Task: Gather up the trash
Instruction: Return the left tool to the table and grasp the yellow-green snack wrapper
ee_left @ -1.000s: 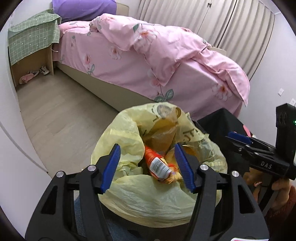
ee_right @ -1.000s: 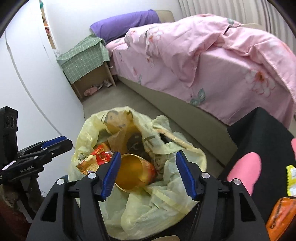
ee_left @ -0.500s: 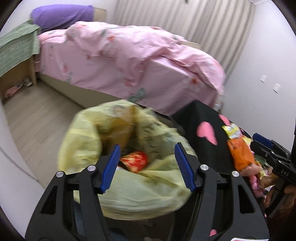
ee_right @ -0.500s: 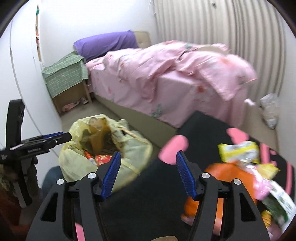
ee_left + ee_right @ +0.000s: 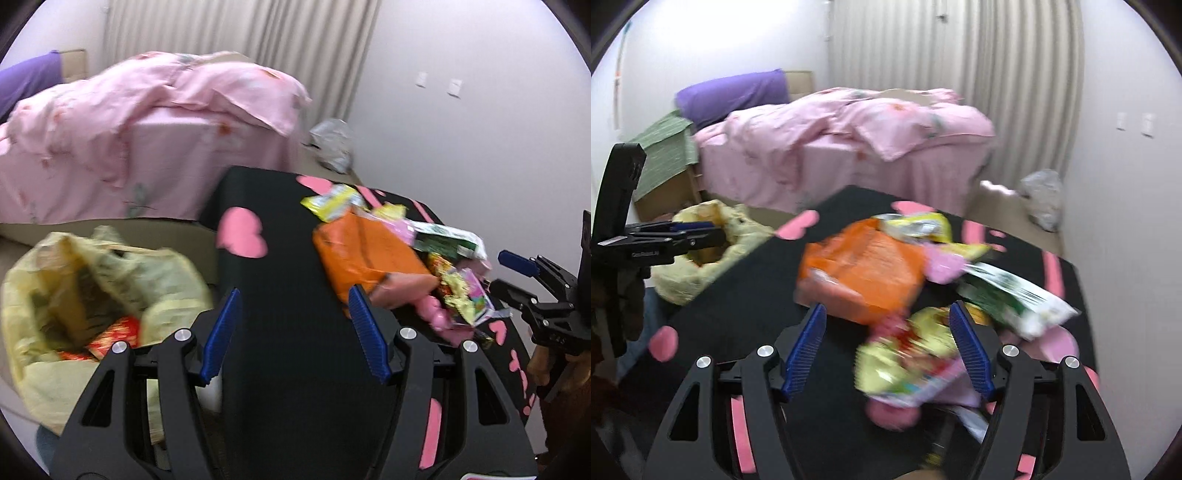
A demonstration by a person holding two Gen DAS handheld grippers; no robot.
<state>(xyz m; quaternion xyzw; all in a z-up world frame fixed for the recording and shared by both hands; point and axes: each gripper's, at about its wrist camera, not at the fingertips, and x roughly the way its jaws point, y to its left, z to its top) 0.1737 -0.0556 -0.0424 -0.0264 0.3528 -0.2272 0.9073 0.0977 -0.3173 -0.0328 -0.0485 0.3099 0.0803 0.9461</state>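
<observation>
bed [image 5: 849, 147]: pink floral duvet, purple pillow at its head, standing beyond the bench.
bench [image 5: 288, 295]: black cover with pink hearts; every place below is given from it.
yellow trash bag [image 5: 92, 295]: on the floor just beside the bench's left edge, mouth open, red wrappers inside.
orange bag [image 5: 868, 269]: largest piece of the litter heap on the bench top.
green-and-white packet [image 5: 1015, 295]: on the bench, right of the orange bag.
yellow-green wrapper [image 5: 908, 354]: blurred, at the bench's near side.
left hand-held gripper [image 5: 295, 332]: above the bench's bare middle, released, nothing between its pads.
right hand-held gripper [image 5: 888, 350]: over the heap, jaws just widened, released, yellow-green wrapper lying between them.
</observation>
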